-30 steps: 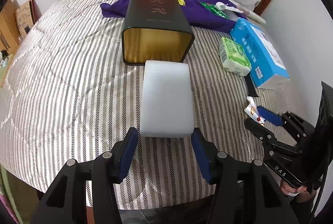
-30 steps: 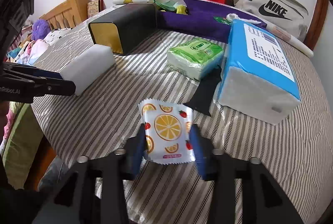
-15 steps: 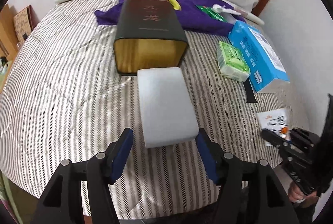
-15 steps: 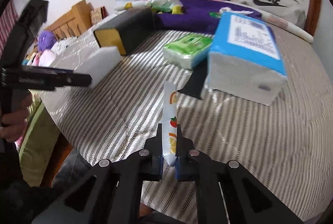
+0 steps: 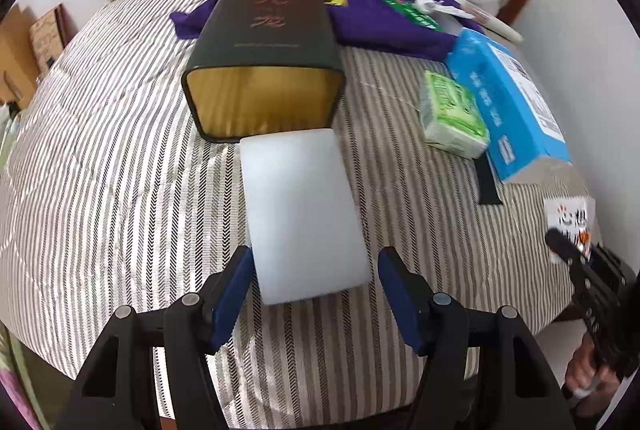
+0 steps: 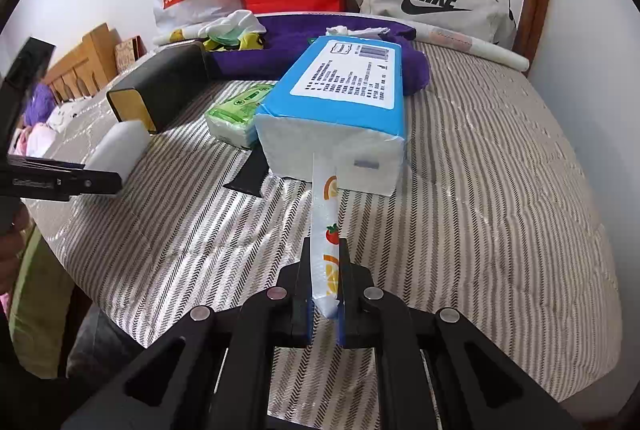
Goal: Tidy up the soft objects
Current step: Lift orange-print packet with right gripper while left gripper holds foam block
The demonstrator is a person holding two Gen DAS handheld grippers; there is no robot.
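- Here, nearest our right gripper (image 6: 325, 282), the jaws are clamped on the fruit-print packet (image 6: 325, 230); we hold it edge-on and upright, lifted off the striped quilt (image 6: 480, 190).
- Our left gripper (image 5: 312, 286) is spread wide, its blue pads either side of the near end of the white foam block (image 5: 300, 214). Whether the pads touch the foam we cannot tell; there looks to be a gap on the right.
- The block lies flat on the quilt, its far end just at the gold mouth of the black box (image 5: 264, 70), which lies on its side and opens toward us.
- Beyond the packet sit the blue tissue pack (image 6: 340, 102) and the green tissue pack (image 6: 236, 110), side by side, to the right of the box; a purple cloth (image 6: 288, 46) lies behind them.
- We judge the step in hand is getting the foam and the packet into the box.
- To do it well, we should close the left jaws squarely on the foam's sides, gently, since it will likely squash, then slide it straight in along the box's axis.
- We should keep the packet pinched low and clear of the blue pack's end, and bring it round to the mouth only when the left gripper is out of the way.
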